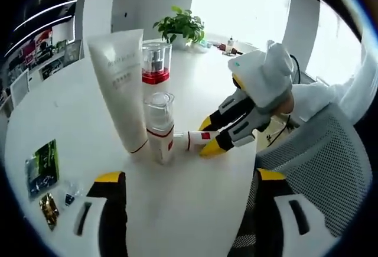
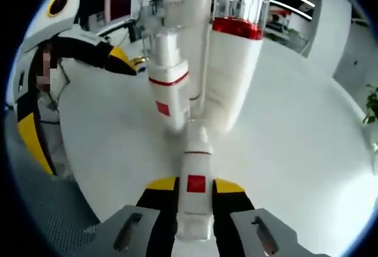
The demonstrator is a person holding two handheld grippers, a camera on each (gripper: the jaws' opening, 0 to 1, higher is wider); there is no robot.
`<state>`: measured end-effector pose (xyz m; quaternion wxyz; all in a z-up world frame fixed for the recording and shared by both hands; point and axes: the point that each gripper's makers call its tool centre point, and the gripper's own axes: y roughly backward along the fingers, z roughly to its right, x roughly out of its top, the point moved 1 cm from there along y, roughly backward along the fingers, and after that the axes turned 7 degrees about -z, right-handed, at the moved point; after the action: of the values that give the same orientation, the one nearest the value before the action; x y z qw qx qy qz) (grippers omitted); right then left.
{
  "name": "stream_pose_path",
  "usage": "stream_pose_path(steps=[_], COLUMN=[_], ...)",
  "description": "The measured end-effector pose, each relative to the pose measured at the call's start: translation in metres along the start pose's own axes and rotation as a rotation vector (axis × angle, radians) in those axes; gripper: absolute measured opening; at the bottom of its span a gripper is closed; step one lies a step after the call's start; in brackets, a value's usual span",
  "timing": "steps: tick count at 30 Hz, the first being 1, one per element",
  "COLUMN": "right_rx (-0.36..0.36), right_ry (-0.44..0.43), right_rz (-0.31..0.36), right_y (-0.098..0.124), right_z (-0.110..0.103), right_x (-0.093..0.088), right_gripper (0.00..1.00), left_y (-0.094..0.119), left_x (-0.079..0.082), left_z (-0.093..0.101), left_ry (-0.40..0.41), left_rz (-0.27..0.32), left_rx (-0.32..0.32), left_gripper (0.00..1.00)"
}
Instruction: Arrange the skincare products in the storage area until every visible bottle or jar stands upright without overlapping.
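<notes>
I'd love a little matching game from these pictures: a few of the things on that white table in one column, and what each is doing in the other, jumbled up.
Things:
1. tall white tube
2. bottle with red band
3. small lying bottle
4. potted plant

States:
A. lying on its side between the jaws of the right gripper
B. standing at the far edge of the table
C. standing on its cap, the tallest item
D. upright behind the small pump bottle, with a clear top

Pairs: 1-C, 2-D, 3-A, 4-B
</notes>
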<state>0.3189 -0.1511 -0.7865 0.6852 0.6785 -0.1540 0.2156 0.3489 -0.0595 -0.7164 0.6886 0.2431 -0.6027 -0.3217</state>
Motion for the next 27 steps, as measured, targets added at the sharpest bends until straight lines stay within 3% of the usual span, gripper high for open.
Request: stream_pose_path(steps=[5,9,15,18,20,23,27], right_rx=[-0.003,0.056,0.124,0.132,0.148,0.166,0.194], right_ry=[-0.027,-0.142,-0.295,-0.336,-0.389,-0.407,-0.38], right_rz=[-0.005,0.019,0.122,0.196,0.259,0.302,0.351], right_y=[0.004,0.012,0.037,0.05,0.064,0.078,0.095], right_z=[0.003,0.002,0.004,0.005,0.005,0.001,-0.009], right_x=[-0.004,-0.011,-0.01,-0.001,0.007,0.016,0.029], right_gripper=[0.14,0.13,0.13,0.13,0.13,0.13,0.13], left_y=[-0.004,-0.005,-0.003,0.001,0.007,0.012,0.016], left_x=[0.0,0.005,0.029,0.044,0.057,0.066,0.069], left_z=[0.009,0.014,0.036,0.034,0.043,0.048,0.051], left_ry=[0.014,0.056,0.2,0.214,0.274,0.356,0.404], left_rz=[-0.003,0.02,0.132,0.205,0.26,0.312,0.344], left_rx=[-0.036,-0.062,-0.175,-0.134,-0.18,-0.213,-0.235], left_gripper=[0.82,0.8,0.77,0.7,0.68,0.64,0.61])
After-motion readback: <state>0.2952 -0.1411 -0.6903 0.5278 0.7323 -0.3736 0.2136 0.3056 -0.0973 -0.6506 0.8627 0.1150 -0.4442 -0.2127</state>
